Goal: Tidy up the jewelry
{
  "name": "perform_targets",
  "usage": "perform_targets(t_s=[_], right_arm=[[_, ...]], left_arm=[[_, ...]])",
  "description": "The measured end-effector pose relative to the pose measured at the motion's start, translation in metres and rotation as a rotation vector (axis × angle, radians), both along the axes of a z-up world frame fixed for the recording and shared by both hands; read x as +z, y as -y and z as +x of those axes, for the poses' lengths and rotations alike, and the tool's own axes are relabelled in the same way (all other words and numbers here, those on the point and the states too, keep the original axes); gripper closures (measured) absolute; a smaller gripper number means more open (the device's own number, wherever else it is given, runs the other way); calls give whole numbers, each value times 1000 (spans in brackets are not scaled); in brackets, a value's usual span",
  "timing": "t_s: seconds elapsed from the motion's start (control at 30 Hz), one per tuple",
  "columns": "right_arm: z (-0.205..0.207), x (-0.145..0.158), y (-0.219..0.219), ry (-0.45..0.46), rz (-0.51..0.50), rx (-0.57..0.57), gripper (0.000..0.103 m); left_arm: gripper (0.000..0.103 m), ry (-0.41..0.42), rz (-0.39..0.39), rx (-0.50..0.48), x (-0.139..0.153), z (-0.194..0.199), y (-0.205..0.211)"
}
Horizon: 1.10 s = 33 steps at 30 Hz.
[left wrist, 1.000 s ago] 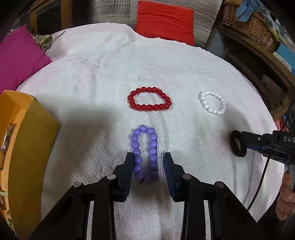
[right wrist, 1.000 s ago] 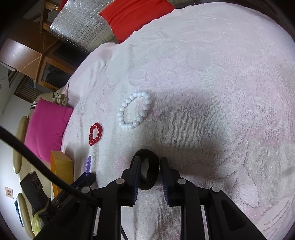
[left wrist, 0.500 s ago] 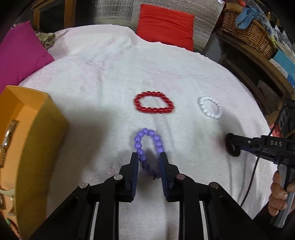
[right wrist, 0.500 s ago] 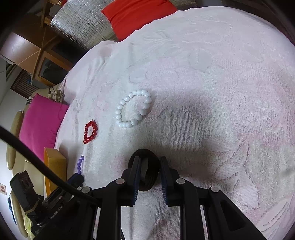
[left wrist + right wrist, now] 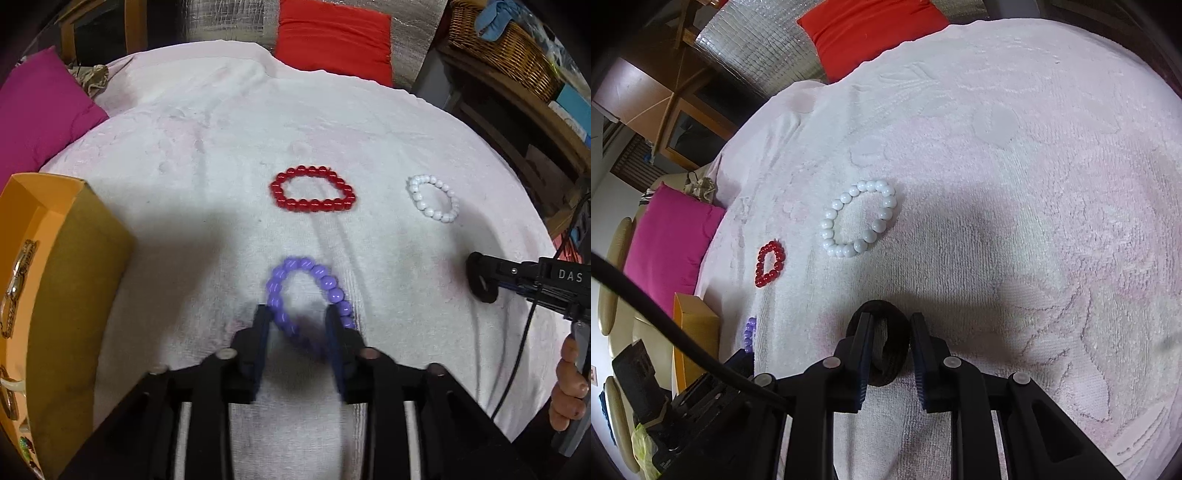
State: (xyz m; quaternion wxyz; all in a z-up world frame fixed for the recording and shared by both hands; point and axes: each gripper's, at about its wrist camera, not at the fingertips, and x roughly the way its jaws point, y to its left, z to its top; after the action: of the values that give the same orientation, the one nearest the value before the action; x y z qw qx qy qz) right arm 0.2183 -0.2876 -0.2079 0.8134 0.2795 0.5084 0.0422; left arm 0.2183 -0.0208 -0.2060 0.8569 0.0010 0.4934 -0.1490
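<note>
A purple bead bracelet [image 5: 306, 291] hangs blurred between the jaws of my left gripper [image 5: 297, 317], raised off the white towel [image 5: 221, 166]; whether the pads pinch it is unclear. A red bead bracelet [image 5: 314, 190] and a white bead bracelet [image 5: 434, 203] lie further out. My right gripper [image 5: 888, 325] is shut on a black ring-shaped band [image 5: 886, 343], low over the towel. It also shows in the left wrist view [image 5: 484, 277]. The red bracelet [image 5: 770, 263] and white bracelet [image 5: 860, 221] show in the right wrist view.
An open orange box [image 5: 77, 258] with metal jewelry inside stands at the left. A magenta cushion [image 5: 40, 110] and a red cushion [image 5: 332, 37] lie at the back. A wicker basket [image 5: 498, 40] sits on a shelf at the right.
My left gripper closed on the purple bracelet, then lifted it; the jaws now stand wider. The right gripper has kept still with the black band.
</note>
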Motion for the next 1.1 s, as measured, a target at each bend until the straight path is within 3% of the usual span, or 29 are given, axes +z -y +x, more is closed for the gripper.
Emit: perform_targets(t_s=[0.07,0.17,0.37,0.57,0.67,1.1], right_arm=[[-1,-1,2,1,11,1,81],[-1,-1,2,2,12,6,81],[1,0,1,-4,1,11,81],[2,-1,0,-3,-8,13,81],[3,-1,-1,0,-8,14,81],[1,-5,6,2,46,20,81]], left_arm=[[54,-8,-8,-9,1,-2,1],[49,-7,9,-20,1,-6,2],[48,0,50,-74,0,-20,3],[44,-3,42,-157,0,-25,17],[36,-10,33,-163,0,-23,23],[35,14,-9,-183,9,-31,30]])
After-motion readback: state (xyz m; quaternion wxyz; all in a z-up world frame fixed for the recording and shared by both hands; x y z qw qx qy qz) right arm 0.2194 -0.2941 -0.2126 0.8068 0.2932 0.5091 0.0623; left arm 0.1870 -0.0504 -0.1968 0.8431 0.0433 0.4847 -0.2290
